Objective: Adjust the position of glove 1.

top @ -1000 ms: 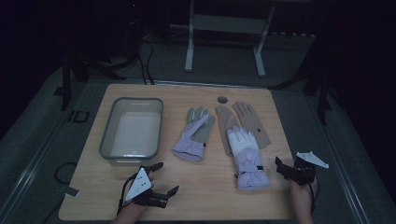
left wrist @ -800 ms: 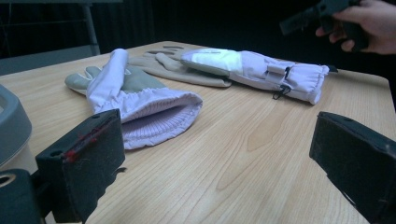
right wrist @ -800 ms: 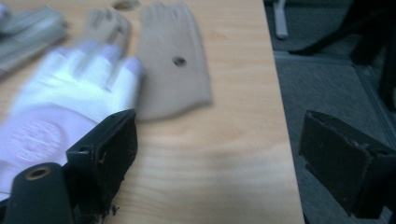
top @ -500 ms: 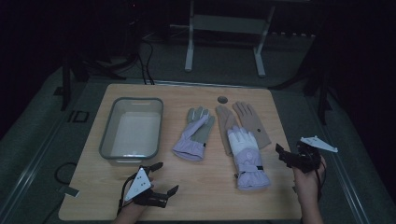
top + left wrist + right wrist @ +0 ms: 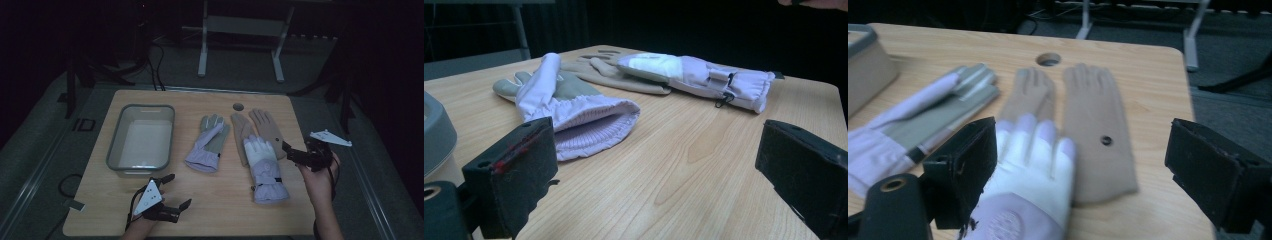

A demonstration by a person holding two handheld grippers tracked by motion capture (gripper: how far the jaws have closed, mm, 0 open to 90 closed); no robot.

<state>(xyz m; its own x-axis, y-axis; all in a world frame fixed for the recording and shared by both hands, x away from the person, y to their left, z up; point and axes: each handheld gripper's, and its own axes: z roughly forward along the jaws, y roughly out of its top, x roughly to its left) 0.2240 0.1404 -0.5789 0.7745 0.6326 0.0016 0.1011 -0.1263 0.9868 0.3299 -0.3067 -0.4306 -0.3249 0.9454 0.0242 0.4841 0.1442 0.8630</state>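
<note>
**Right claw closest to the gloves, beige pair dead ahead**

Right gripper: jaws wide, nothing between them. I'm holding it at the table's right edge, tips aimed in toward the glove cluster. In the right gripper view, nearest thing is the white-and-lilac glove, just under and inside the left jaw, fingers pointing away from the claw. Just beyond it, centred in the gap, is the beige glove with a small dark dot on it. Its long axis runs straight away from the claw, cuff near, fingertips far. The lilac glove's fingers overlap its near-left edge, as far as I can tell. A second beige glove lies just beside it on the left, partly covered by the lilac one.

So the relation that matters: beige glove lies forward of the right claw, axis in line with my approach, not across it. My read is that a pinch would land on the cuff end or the free right edge.

Left gripper: also wide and empty, near the front edge of the table. Nearest to it is the grey-palmed lilac glove, cuff opening facing the claw, fingers away. Beige pair is well beyond that. Grey tub sits forward-left of this claw.

Right hand is clearly nearer. I'd take it from there.
</note>
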